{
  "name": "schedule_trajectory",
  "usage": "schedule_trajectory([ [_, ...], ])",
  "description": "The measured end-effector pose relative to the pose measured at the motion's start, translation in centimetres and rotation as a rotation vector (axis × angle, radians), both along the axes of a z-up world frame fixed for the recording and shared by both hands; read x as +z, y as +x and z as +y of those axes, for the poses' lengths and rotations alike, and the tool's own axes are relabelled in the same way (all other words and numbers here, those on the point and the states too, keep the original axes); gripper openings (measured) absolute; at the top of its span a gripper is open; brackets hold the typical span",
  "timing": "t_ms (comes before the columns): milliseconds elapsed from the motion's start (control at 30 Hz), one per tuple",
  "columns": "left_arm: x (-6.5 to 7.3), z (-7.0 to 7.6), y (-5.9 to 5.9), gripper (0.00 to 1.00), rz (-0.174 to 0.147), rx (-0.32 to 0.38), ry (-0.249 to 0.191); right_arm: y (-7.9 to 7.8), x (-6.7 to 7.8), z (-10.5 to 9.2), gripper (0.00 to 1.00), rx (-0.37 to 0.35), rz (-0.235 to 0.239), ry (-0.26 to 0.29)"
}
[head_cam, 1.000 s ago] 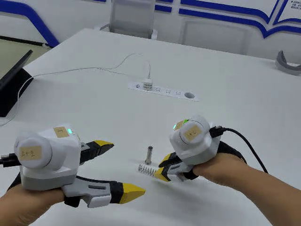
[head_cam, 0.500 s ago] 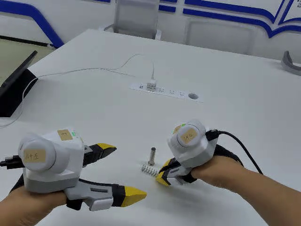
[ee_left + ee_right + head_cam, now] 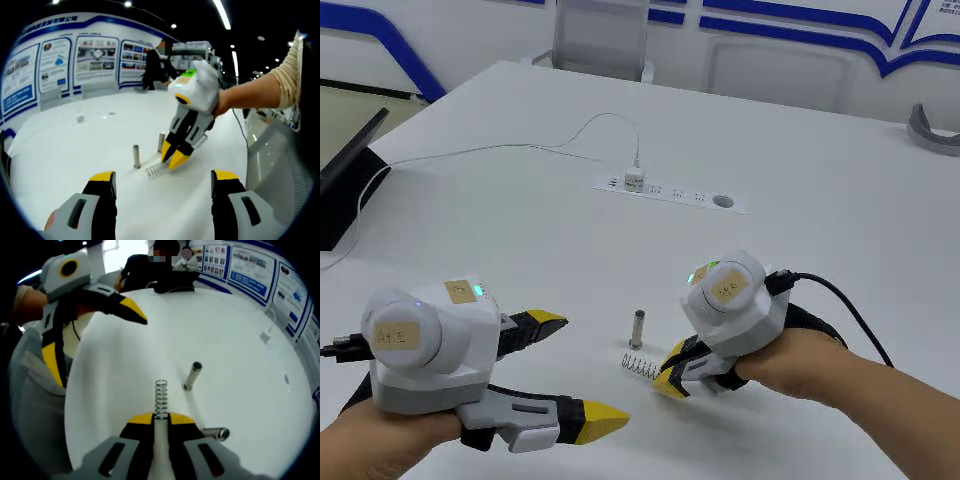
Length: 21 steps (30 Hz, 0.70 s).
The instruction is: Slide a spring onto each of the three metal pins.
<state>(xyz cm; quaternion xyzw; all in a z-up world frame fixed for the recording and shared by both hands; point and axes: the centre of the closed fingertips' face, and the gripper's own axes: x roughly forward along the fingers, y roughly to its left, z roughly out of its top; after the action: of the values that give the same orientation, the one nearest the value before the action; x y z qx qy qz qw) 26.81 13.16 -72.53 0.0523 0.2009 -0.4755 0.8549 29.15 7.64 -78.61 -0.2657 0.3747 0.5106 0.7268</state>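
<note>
One spring point(image 3: 160, 397), near end clamped in right gripper point(image 3: 156, 418); upright pin point(image 3: 192, 375) just beside spring; second pin point(image 3: 216, 433) near spring.

Bright, even overhead light. The ceiling strips point(image 3: 221, 14) glare in my left gripper view. White worktop point(image 3: 500, 190) nearly washes out; shadows under my jaws soft, faint. Both gripper views bend hard at edges, near jaws blurred. Head view sharp.

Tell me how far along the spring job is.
Done: nothing yet; the upright pin and the second pin both look bare. In hand: the right gripper is shut on one end of a spring; the left gripper is open, empty. Left: all three springs.
</note>
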Motion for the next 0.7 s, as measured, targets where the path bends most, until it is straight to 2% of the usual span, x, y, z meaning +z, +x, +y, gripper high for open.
schedule_trajectory([
  [400, -0.2, -1.7, -0.9, 0.68, 0.005, -0.076, 0.006, -2.8, 3.1, -1.2, 0.12, 0.106, -0.020, -0.010],
  [700, -0.3, -2.8, -1.8, 0.49, 0.004, -0.146, 0.019, -4.3, 4.2, -1.2, 0.12, 0.179, -0.015, -0.020],
])
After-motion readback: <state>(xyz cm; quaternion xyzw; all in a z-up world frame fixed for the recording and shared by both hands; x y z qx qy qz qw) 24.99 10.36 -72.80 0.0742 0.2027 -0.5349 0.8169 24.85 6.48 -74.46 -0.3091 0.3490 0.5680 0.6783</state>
